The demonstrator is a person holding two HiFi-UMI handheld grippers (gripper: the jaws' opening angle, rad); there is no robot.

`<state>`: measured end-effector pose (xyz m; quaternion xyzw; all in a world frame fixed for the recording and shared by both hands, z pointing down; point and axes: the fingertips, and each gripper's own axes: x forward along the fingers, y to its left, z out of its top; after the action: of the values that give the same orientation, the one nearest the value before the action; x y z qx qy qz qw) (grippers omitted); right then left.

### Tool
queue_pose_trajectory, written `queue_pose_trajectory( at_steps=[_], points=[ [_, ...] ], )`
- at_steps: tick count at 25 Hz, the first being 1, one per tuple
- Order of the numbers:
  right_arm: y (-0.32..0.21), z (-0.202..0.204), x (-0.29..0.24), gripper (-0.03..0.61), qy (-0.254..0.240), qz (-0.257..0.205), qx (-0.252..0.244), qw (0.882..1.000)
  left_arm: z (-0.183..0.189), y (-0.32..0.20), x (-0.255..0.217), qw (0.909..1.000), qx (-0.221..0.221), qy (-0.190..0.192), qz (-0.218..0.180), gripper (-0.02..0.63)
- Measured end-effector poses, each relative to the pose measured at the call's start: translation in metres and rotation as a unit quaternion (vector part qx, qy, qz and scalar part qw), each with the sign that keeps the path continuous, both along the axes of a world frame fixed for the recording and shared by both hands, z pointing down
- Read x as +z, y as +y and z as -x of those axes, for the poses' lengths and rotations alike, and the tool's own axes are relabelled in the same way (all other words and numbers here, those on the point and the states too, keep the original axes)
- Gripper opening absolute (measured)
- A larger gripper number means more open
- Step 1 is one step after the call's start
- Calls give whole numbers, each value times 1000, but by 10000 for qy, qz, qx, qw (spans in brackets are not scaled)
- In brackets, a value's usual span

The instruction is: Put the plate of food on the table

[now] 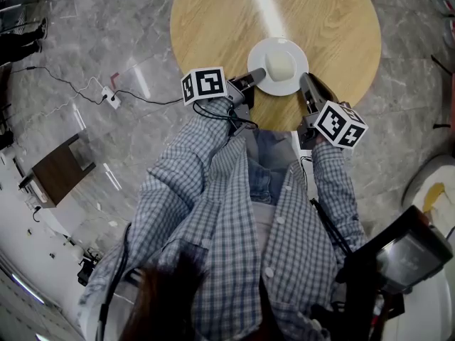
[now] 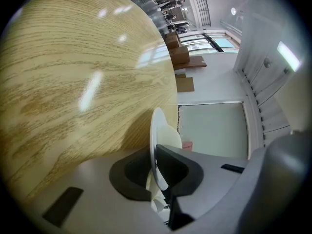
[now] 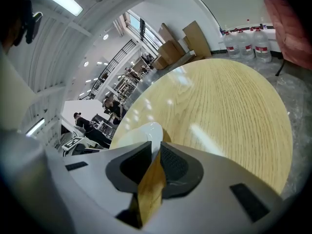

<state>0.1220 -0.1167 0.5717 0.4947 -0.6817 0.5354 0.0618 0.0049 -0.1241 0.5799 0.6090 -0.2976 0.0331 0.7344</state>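
Observation:
A white plate (image 1: 266, 52) with a pale rounded piece of food (image 1: 280, 64) is over the near part of the round wooden table (image 1: 213, 20). Whether it rests on the wood I cannot tell. My left gripper (image 1: 259, 74) is shut on the plate's left rim, and my right gripper (image 1: 306, 82) is shut on its right rim. In the left gripper view the plate's edge (image 2: 157, 130) stands between the dark pads of the left gripper (image 2: 157, 165), with the table (image 2: 73, 82) behind. In the right gripper view the plate's rim (image 3: 139, 133) enters the right gripper (image 3: 155, 152) above the table (image 3: 219, 101).
On the marble floor left of the table lie a power strip (image 1: 110, 96) and its cable. A small dark side table (image 1: 60, 169) stands at the left. A white chair (image 1: 434, 190) and black equipment (image 1: 398, 254) are at the right. Water bottles (image 3: 243, 43) and cardboard boxes (image 3: 170, 50) stand beyond the table.

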Motion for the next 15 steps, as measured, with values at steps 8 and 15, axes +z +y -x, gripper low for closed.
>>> queue_pose_trajectory(
  at_steps=[8, 15],
  points=[
    [2, 4, 10, 61, 199, 61, -145, 9997, 3, 2, 8, 9987, 140, -484, -19, 29],
    [-1, 0, 15, 61, 313, 69, -165, 9993, -4, 4, 11, 9985, 323, -438, -30, 73]
  ],
)
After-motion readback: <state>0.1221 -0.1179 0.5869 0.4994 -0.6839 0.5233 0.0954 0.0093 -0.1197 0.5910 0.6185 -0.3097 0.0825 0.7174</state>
